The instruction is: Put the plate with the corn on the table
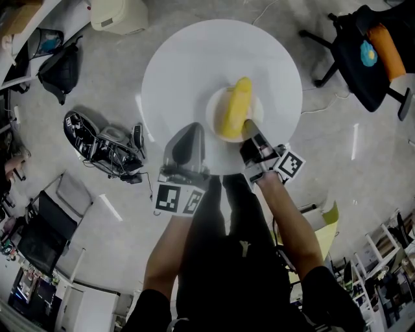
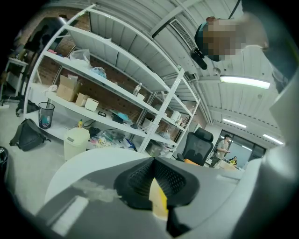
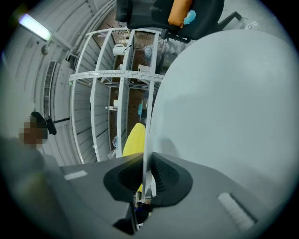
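A white plate [image 1: 213,110] carrying a yellow corn cob [image 1: 235,109] is over the near right part of the round white table [image 1: 181,65]. My right gripper [image 1: 249,128] is shut on the plate's near rim. In the right gripper view the plate [image 3: 146,130] runs edge-on between the jaws of the right gripper [image 3: 145,175], with the corn [image 3: 133,140] on its left and the table [image 3: 224,116] on its right. Whether the plate touches the table I cannot tell. My left gripper [image 1: 188,130] hangs over the table's near edge, left of the plate, shut and holding nothing [image 2: 156,196].
A black office chair [image 1: 363,52] with an orange item stands beyond the table at the right. A black bag [image 1: 58,68], shoes and gear [image 1: 97,139] lie on the floor at the left. A white bin [image 1: 120,14] and white shelving [image 2: 117,93] stand behind.
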{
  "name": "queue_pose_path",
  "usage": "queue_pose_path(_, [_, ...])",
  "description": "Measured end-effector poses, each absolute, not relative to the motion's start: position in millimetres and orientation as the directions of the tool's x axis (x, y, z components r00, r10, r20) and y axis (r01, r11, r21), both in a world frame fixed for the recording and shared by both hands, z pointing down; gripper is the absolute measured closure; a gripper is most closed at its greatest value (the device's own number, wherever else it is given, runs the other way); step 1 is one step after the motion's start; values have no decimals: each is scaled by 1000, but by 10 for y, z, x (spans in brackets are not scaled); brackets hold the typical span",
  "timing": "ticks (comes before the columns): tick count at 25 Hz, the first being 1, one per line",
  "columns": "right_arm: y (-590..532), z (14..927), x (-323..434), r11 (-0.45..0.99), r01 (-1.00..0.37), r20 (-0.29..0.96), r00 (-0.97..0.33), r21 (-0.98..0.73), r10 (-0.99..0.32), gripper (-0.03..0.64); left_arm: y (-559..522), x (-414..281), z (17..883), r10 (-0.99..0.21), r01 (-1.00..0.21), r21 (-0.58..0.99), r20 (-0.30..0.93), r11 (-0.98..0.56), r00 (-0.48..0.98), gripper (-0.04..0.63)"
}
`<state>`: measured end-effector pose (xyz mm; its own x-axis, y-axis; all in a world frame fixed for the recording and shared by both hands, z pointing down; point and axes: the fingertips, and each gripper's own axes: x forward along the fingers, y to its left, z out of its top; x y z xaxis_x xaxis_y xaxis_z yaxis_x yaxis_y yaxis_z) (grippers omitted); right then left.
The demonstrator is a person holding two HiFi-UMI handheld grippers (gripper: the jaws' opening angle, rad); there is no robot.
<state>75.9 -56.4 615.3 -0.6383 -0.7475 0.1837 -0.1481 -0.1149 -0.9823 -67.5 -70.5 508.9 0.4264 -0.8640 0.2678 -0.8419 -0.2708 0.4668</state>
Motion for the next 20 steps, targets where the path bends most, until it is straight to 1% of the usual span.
queue_pose_path(20, [-610, 6296, 683, -152, -173, 228, -634, -973, -739, 586, -739, -789, 5200, -863, -835, 489, 278, -251, 422, 591])
